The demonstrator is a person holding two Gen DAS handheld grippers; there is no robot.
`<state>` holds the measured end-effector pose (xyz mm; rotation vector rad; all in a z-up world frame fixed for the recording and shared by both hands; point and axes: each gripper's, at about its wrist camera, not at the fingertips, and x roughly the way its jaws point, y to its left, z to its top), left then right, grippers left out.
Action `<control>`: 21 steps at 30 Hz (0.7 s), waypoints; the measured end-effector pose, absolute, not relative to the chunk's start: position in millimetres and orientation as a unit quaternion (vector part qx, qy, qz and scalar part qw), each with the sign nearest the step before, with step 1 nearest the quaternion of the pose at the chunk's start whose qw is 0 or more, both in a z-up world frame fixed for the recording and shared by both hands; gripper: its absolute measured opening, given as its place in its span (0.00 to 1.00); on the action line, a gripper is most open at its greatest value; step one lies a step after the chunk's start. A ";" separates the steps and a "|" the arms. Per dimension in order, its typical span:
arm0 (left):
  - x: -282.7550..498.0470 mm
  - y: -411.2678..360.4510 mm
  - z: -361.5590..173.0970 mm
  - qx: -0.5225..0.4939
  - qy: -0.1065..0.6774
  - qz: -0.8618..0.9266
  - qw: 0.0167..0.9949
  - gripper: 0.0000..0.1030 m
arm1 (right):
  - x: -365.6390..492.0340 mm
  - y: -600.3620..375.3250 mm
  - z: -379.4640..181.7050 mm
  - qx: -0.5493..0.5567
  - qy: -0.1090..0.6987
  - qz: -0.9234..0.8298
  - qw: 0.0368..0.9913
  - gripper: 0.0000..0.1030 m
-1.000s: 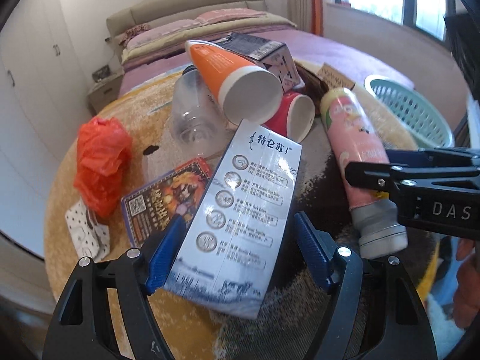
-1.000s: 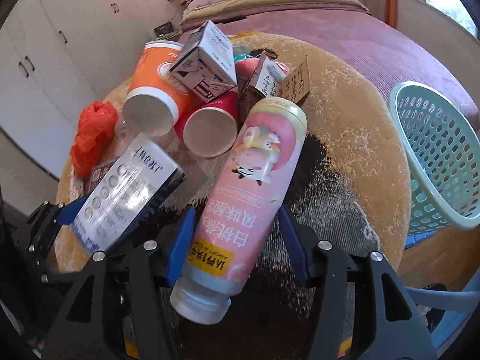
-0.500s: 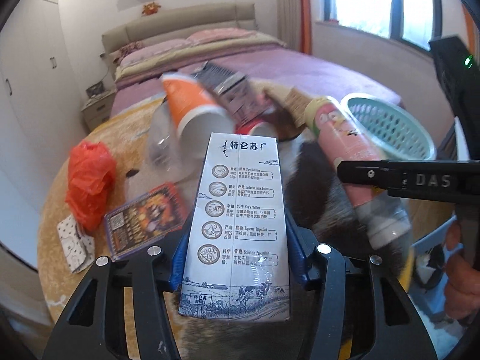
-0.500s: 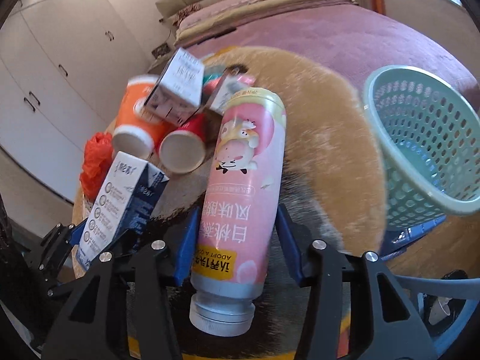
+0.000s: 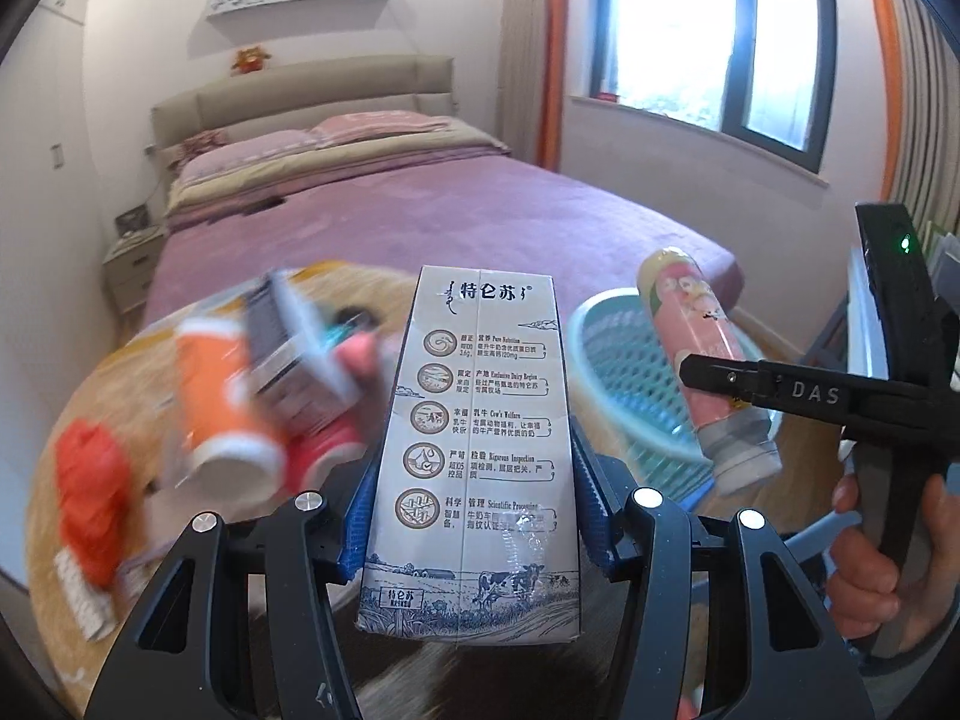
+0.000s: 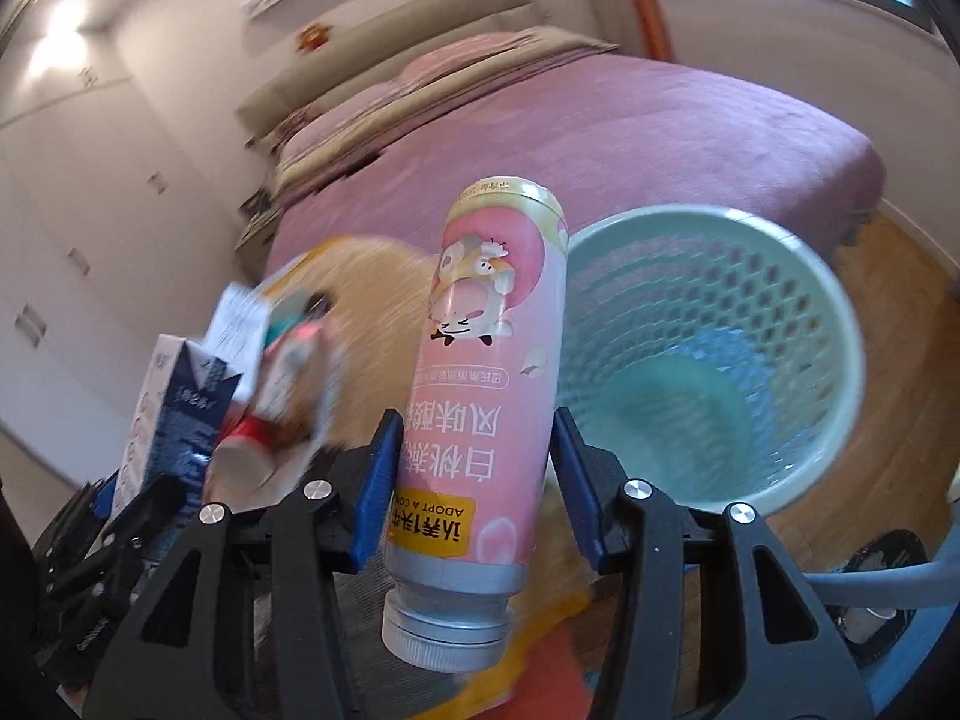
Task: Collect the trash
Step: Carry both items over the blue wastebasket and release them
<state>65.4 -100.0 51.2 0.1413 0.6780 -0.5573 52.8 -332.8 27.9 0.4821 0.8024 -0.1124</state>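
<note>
My left gripper (image 5: 474, 498) is shut on a white and blue milk carton (image 5: 480, 420), held upright above the rug. The same carton (image 6: 174, 396) shows at the left of the right wrist view. My right gripper (image 6: 474, 480) is shut on a pink drink bottle (image 6: 492, 330), cap end towards the camera. In the left wrist view that bottle (image 5: 696, 348) hangs over the near rim of the teal mesh basket (image 5: 606, 360). The basket (image 6: 690, 216) stands on the floor just right of the bottle, and its visible bottom is bare.
Blurred trash lies on the round yellow rug (image 5: 120, 390): an orange cup (image 5: 216, 402), a red cup (image 5: 324, 450), a small printed carton (image 5: 288, 348) and an orange plastic bag (image 5: 90, 498). A purple bed (image 5: 420, 216) stands behind. A person's hand (image 5: 870, 570) holds the right gripper.
Both grippers closed on their items and lifted them off the rug. The bottle swung right to the basket, and the carton turned upright and rose.
</note>
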 end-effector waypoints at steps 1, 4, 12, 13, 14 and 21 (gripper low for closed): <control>70.5 -113.0 51.6 0.068 0.329 -0.276 0.900 0.51 | 53.9 -348.3 27.6 0.236 0.384 -0.067 0.890 0.46; 86.0 -150.1 47.8 0.064 0.342 -0.295 0.890 0.51 | 60.5 -376.5 21.4 0.241 0.384 -0.090 0.887 0.46; 137.2 -241.2 0.4 0.037 0.417 -0.327 0.847 0.51 | 81.8 -435.1 -24.4 0.261 0.433 -0.129 0.853 0.46; 140.8 -246.8 -3.8 0.034 0.421 -0.330 0.844 0.51 | 79.7 -438.5 -27.8 0.262 0.436 -0.133 0.851 0.46; 144.9 -253.1 -9.4 0.032 0.429 -0.333 0.839 0.51 | 78.8 -444.3 -32.9 0.265 0.441 -0.138 0.846 0.46; 158.8 -281.6 -33.4 0.035 0.457 -0.340 0.821 0.56 | 76.9 -454.9 -50.8 0.268 0.460 -0.150 0.833 0.47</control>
